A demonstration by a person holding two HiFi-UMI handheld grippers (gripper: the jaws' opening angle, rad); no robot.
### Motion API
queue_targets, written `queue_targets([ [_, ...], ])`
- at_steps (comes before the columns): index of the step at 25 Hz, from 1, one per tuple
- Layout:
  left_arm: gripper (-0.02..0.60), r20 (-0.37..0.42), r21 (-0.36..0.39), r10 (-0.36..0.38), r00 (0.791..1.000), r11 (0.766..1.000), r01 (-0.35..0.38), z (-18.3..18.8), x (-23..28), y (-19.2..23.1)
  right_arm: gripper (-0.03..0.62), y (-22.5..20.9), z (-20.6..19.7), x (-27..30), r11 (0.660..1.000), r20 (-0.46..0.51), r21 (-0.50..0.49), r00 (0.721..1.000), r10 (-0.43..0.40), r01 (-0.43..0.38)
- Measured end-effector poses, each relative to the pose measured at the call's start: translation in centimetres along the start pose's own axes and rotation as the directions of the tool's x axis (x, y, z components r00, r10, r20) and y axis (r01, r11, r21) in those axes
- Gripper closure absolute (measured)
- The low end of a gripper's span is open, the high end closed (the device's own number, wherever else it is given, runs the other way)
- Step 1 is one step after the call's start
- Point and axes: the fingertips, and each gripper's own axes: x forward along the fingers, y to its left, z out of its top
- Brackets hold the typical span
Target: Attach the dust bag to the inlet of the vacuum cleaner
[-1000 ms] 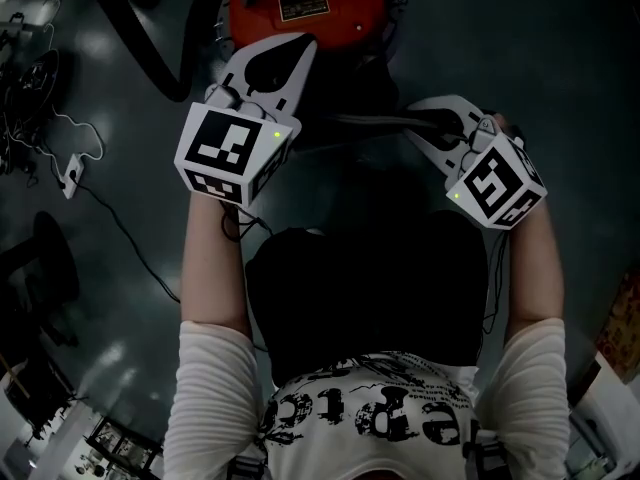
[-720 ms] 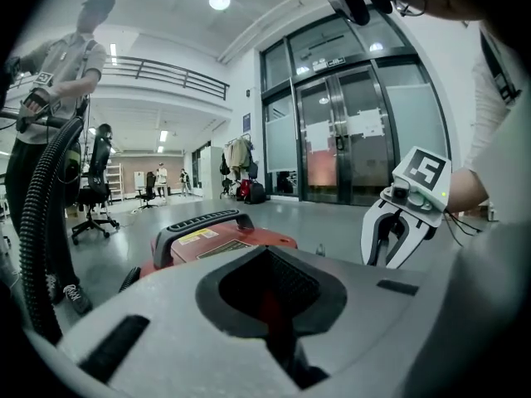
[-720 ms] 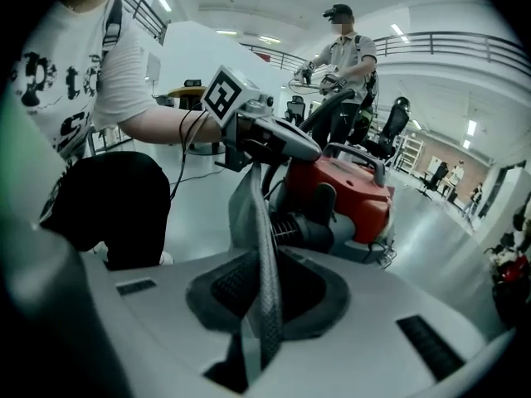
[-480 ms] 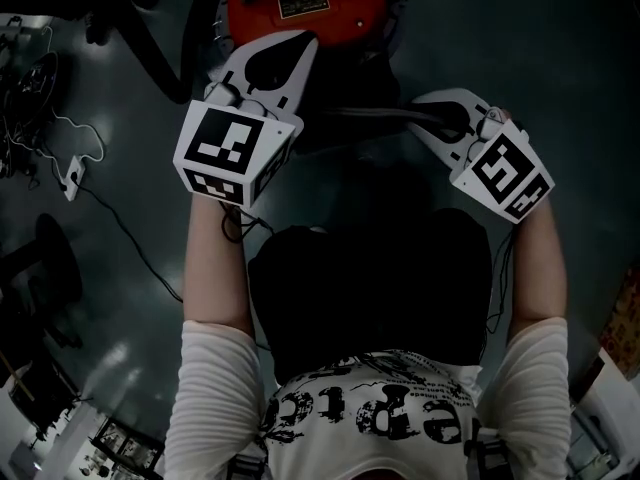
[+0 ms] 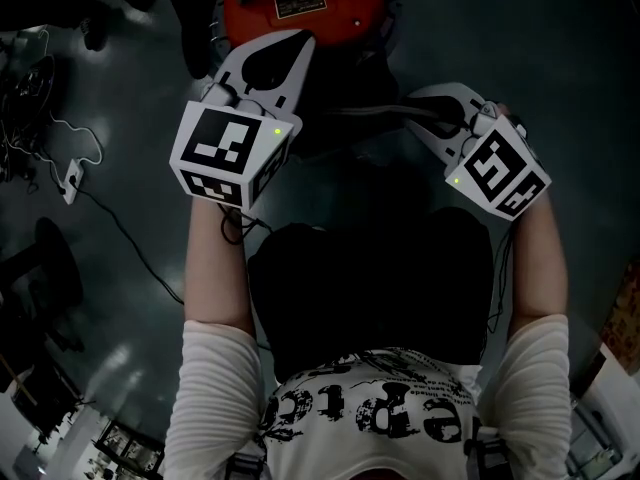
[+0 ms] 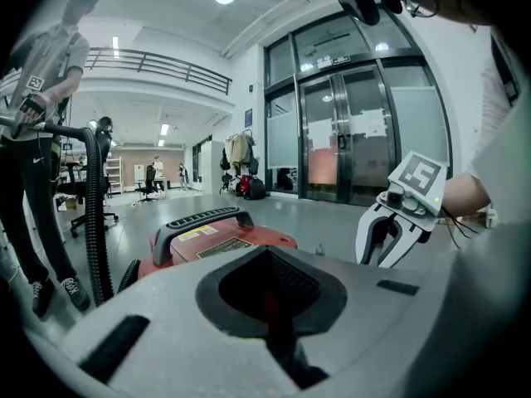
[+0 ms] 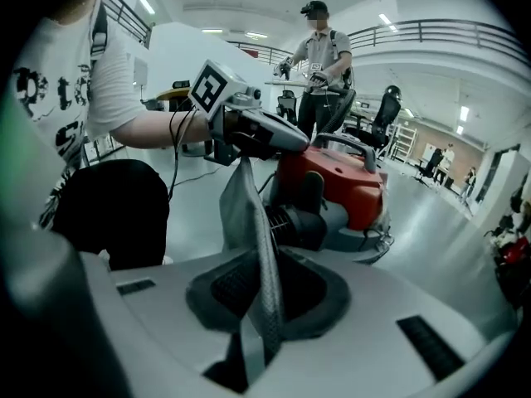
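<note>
The red vacuum cleaner (image 5: 300, 3) stands on the floor ahead, also in the left gripper view (image 6: 211, 243) and the right gripper view (image 7: 344, 181). A black ribbed port (image 7: 294, 222) on its near side faces me. A grey strip of the dust bag (image 7: 249, 222) runs taut between both grippers, showing as a dark band (image 5: 365, 116) from above. My right gripper (image 7: 264, 326) is shut on its lower end. The left gripper (image 7: 242, 152) pinches the upper end; its jaws (image 6: 278, 330) look shut in its own view. Both hover just short of the vacuum.
Another person (image 7: 319, 56) stands behind the vacuum holding a black corrugated hose (image 6: 95, 206). A white cable and power strip (image 5: 70, 173) lie on the floor at the left. A dark rounded shape (image 5: 370, 278) sits close below my grippers.
The right gripper has shifted slightly and its marker cube has turned a little. The left gripper and the vacuum stay where they were.
</note>
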Motion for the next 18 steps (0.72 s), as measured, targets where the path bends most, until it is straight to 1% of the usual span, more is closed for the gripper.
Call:
queue_targets([
  [2,0.580,-0.003,0.007,-0.002,1.000,1.000,0.002,-0.3,0.1,-0.1,0.551,-0.2,-0.7,0.2,0.999,0.023,0.032,1.000,0.009,-0.010],
  [4,0.580,-0.006,0.018,-0.003,1.000,1.000,0.003,-0.5,0.0,-0.3,0.549,-0.2,-1.0,0.3,1.000,0.028,0.027,1.000,0.003,-0.004],
  [6,0.580,-0.003,0.020,-0.007,1.000,1.000,0.007,-0.3,0.0,-0.4,0.548,-0.3,-0.7,0.3,1.000,0.020,-0.003,1.000,-0.016,0.016],
  [9,0.580,-0.002,0.025,-0.008,1.000,1.000,0.008,-0.3,0.0,-0.4,0.545,-0.7,0.2,0.4,0.995,-0.003,-0.084,0.998,-0.060,0.060],
  [11,0.580,0.002,0.030,-0.007,1.000,1.000,0.007,-0.2,0.0,-0.4,0.540,-0.9,0.6,0.5,0.992,-0.014,-0.107,0.998,-0.066,0.064],
  [14,0.580,0.009,0.020,-0.004,1.000,1.000,0.004,-0.2,-0.1,-0.1,0.542,-1.0,0.0,0.7,0.997,0.017,-0.051,0.999,-0.051,0.052],
  [18,0.580,0.001,0.025,-0.004,1.000,1.000,0.004,-0.4,0.3,-0.1,0.542,-1.2,-1.1,0.7,0.997,0.036,0.028,0.996,-0.076,0.075],
])
